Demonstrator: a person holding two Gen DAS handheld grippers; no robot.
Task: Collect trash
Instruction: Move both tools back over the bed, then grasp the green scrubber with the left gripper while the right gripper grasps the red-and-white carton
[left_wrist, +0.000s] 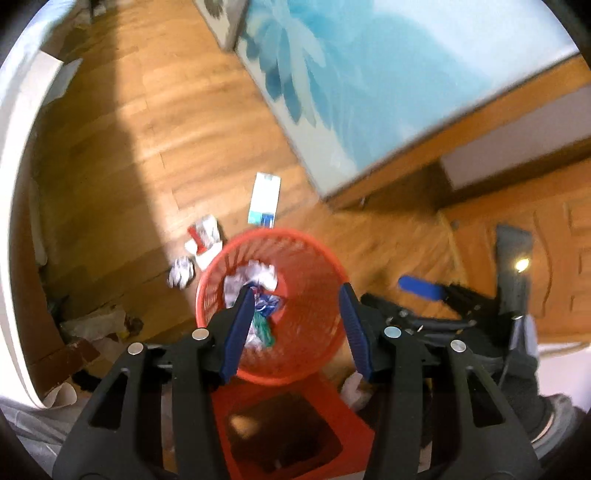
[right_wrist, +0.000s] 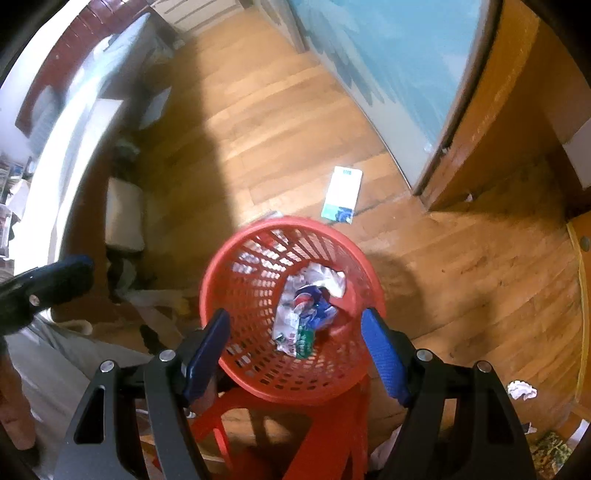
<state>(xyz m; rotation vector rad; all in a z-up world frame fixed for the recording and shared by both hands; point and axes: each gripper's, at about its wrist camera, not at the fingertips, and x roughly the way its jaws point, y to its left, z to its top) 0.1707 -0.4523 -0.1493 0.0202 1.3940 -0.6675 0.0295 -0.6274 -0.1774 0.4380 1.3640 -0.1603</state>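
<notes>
A red mesh waste basket (left_wrist: 314, 258) stands on a red stool (left_wrist: 332, 413) and holds crumpled paper and wrappers (left_wrist: 258, 284); it also shows in the right wrist view (right_wrist: 243, 273) with the trash (right_wrist: 310, 306) inside. My left gripper (left_wrist: 297, 295) is open and empty above the basket. My right gripper (right_wrist: 295, 317) is open and empty above it too. On the floor lie a white-and-teal box (left_wrist: 264, 199), also in the right wrist view (right_wrist: 341, 195), a red-and-white wrapper (left_wrist: 205, 236) and a crumpled paper ball (left_wrist: 181, 273).
A blue patterned bed (left_wrist: 388, 74) stands at the upper right on the wooden floor (left_wrist: 147, 147). Another paper ball (right_wrist: 521, 389) lies at the right. Bags and clutter (left_wrist: 99, 321) lie at the left beside a white curved edge (left_wrist: 14, 184).
</notes>
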